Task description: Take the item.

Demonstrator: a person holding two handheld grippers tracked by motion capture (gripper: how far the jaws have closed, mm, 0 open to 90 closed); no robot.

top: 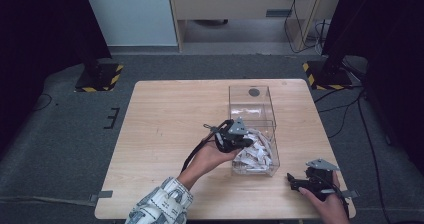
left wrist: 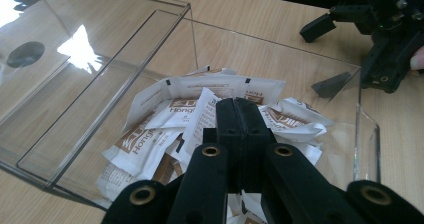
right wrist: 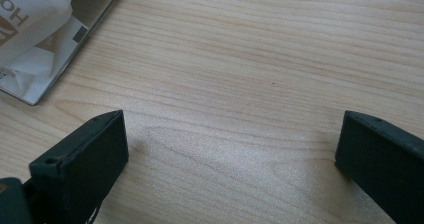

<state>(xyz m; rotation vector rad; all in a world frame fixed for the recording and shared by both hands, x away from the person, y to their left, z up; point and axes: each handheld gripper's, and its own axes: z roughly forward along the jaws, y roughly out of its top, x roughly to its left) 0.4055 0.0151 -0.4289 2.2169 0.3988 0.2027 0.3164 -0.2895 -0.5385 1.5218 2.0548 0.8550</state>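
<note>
Reaching into the clear box, the left gripper has its jaws pressed together over the white packets; whether a packet is caught cannot be told. Right gripper rests on the table, jaws apart.

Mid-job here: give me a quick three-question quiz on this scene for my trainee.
1. True or false: the left gripper has its jaws wide apart over the packets.
2. What holds the packets: A) a clear box, B) a metal tray, C) a paper bag?
3. Where is the right gripper and how do its jaws stand?

Key
1. False: the jaws are closed together, down among the packets; whether a packet is pinched cannot be told.
2. A.
3. Over bare table beside the box, jaws open with nothing between them.
</note>
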